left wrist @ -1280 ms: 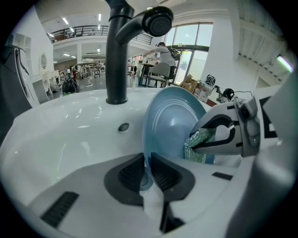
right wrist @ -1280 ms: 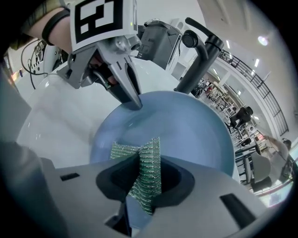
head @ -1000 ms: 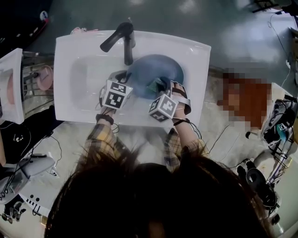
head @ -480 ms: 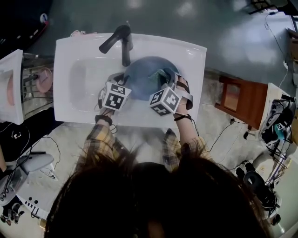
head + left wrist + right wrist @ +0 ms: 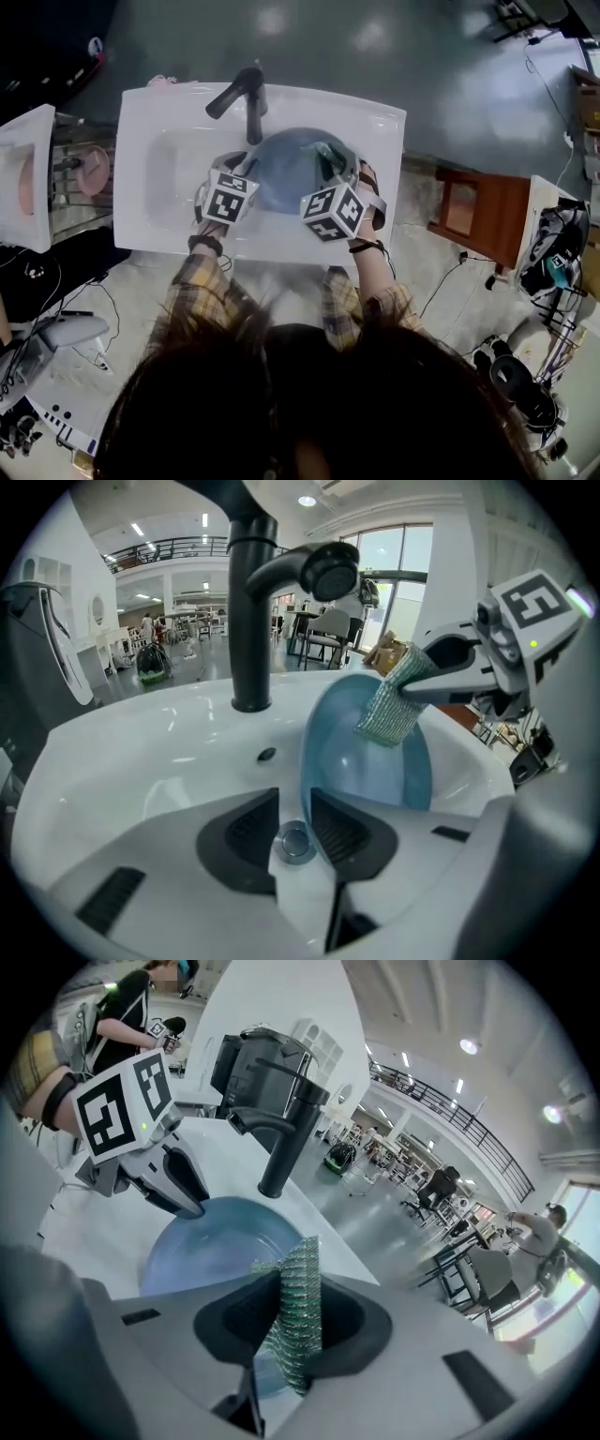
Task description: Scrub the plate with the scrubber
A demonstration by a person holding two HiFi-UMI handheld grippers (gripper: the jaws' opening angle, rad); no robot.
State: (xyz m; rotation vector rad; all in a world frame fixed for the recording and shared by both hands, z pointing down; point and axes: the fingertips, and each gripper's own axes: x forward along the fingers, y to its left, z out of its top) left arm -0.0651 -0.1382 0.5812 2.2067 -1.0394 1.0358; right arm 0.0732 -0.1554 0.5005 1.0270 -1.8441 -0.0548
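The plate [image 5: 286, 173], blue, sits in the white sink [image 5: 150, 112], right of its middle and just in front of the black faucet [image 5: 246, 98]. In the head view the left gripper [image 5: 246, 169] is at the plate's left rim and the right gripper [image 5: 330, 164] is over its right part with the green scrubber [image 5: 323, 152].

In the left gripper view the plate [image 5: 375, 761] stands tilted on its edge. Its near rim runs down between the left gripper's [image 5: 295, 808] jaws, close against the right one, with a gap to the left one through which the drain [image 5: 294, 841] shows. These jaws are spread and have just been opening. The right gripper [image 5: 417, 682] lays the scrubber [image 5: 392, 710] on the plate's inner face.

In the right gripper view the right gripper [image 5: 281, 1297] is pinched on the scrubber [image 5: 302, 1307], which stands upright between its pads above the plate [image 5: 211, 1241]. The left gripper [image 5: 183, 1194] is at the plate's far rim.
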